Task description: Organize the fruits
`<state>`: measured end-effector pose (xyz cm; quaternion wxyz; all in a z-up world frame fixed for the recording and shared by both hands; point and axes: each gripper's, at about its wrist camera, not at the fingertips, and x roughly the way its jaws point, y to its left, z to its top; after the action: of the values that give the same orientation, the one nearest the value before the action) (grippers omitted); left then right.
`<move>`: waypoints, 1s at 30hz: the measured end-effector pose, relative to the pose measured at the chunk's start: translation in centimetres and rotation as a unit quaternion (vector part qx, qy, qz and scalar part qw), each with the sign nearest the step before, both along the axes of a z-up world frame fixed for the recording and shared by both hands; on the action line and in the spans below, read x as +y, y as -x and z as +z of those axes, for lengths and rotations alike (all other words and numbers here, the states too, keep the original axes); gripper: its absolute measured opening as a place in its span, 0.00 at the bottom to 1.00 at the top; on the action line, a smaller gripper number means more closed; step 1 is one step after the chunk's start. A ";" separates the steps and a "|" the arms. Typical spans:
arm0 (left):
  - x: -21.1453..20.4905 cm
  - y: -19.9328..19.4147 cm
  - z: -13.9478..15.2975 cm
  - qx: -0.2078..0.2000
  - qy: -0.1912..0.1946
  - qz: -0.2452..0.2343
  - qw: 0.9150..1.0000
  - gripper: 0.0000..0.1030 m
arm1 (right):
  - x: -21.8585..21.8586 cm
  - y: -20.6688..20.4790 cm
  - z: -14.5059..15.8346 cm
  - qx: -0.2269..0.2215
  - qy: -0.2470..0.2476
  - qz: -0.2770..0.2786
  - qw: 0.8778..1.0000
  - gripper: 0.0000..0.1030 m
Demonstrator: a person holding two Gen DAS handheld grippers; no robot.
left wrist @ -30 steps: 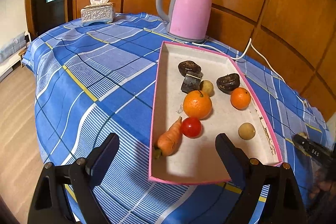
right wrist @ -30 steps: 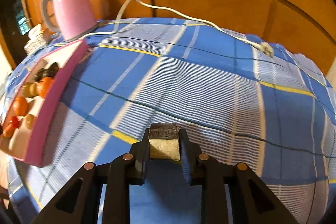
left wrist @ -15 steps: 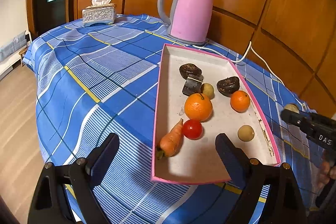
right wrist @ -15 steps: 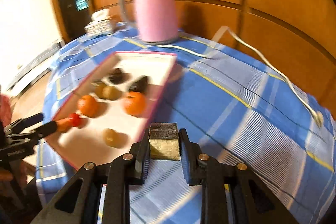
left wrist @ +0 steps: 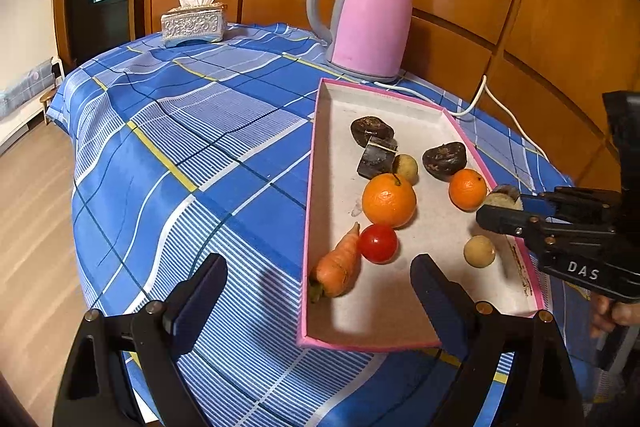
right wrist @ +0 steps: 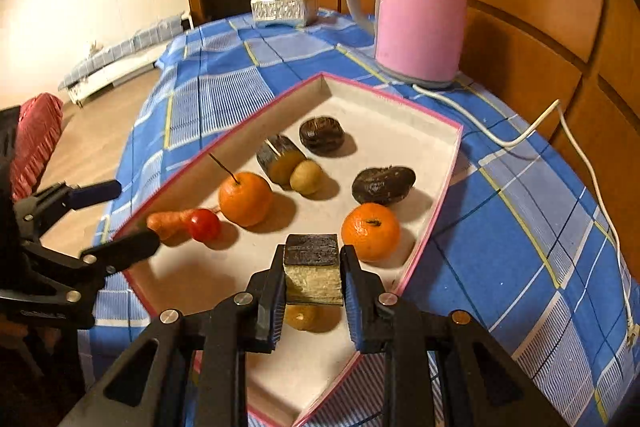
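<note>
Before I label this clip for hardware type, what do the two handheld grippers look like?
Both are matte black plastic frames with round silver bolts. The left gripper has two broad dark-blue pads; the right gripper has the same blue-faced fingers. In the left wrist view, the right one's body bears white letters "DAS".

The left gripper [left wrist: 316,291] is being held wide open, tilted downward; the right gripper [right wrist: 313,277] is being kept clamped, pointing downward.
</note>
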<state>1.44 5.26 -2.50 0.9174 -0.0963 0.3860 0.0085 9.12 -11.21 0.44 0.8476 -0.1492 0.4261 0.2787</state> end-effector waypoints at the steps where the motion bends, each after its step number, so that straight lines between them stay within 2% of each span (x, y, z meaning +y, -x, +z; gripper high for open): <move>1: 0.0 0.0 0.0 0.000 -0.002 0.000 1.000 0.91 | 0.0 -0.2 -0.3 0.003 0.002 0.001 1.000 0.24; 5: -0.2 0.0 -0.1 0.002 -0.005 -0.001 1.000 0.91 | -0.1 -0.5 -1.1 0.010 0.009 -0.004 1.000 0.34; 17: -0.3 0.2 0.1 0.002 -0.006 0.003 1.000 0.91 | -1.0 -0.4 -1.4 0.017 -0.022 -0.030 0.999 0.36; 30: 0.3 0.4 0.4 0.006 0.005 0.020 1.000 0.94 | -1.7 1.0 -0.6 -0.003 -0.030 -0.067 0.997 0.36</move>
<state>1.02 5.55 -2.15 0.9144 -0.1082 0.3892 0.0256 8.13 -12.95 -0.18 0.8698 -0.0952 0.4240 0.2337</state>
